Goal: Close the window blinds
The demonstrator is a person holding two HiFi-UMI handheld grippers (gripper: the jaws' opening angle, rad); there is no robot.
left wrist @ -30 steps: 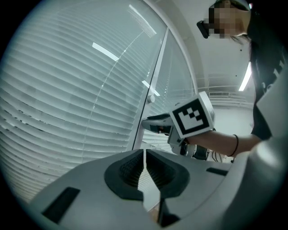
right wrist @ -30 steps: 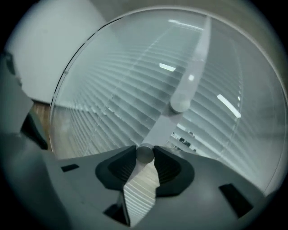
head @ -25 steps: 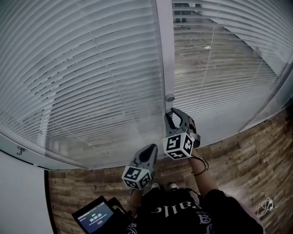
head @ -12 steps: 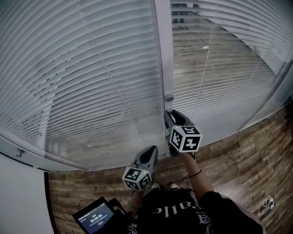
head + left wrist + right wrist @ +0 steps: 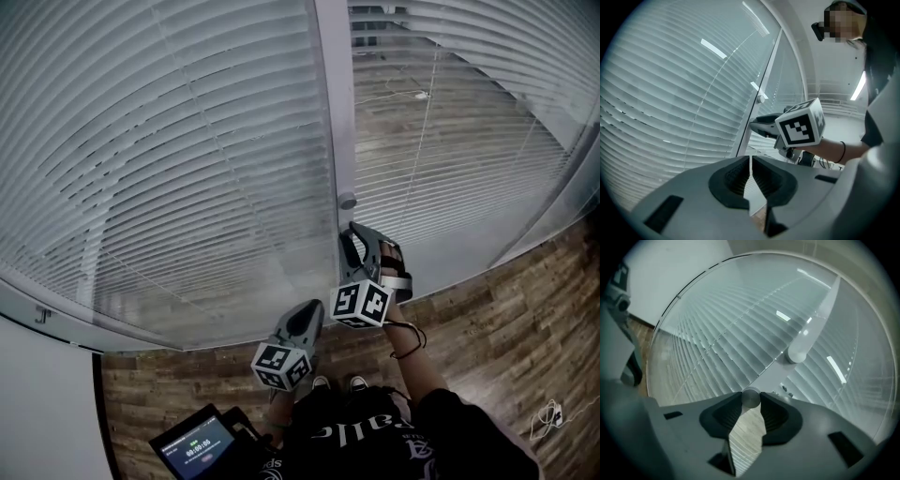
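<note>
White slatted blinds sit behind glass on both sides of a grey upright frame (image 5: 330, 112). The left blind (image 5: 169, 141) has its slats turned nearly flat; through the right blind (image 5: 450, 122) a floor still shows. The frame carries two round silver knobs. My right gripper (image 5: 346, 236) is shut on the lower knob (image 5: 750, 397), which sits between the pads. The upper knob (image 5: 348, 201) (image 5: 797, 354) is free just above. My left gripper (image 5: 306, 317) hangs lower and to the left, shut (image 5: 750, 161) with nothing in it, pointing at the left pane.
A wood-plank floor (image 5: 506, 319) runs under the glass wall. A dark device with a lit screen (image 5: 197, 448) is at the bottom left, beside a white wall (image 5: 37, 403). A cable (image 5: 548, 417) lies on the floor at right. The person's shoes (image 5: 337, 382) stand close to the frame.
The right gripper has stayed shut on the lower knob while rolling: its marker cube swung up and right, then back down and left. The left gripper has barely moved.
</note>
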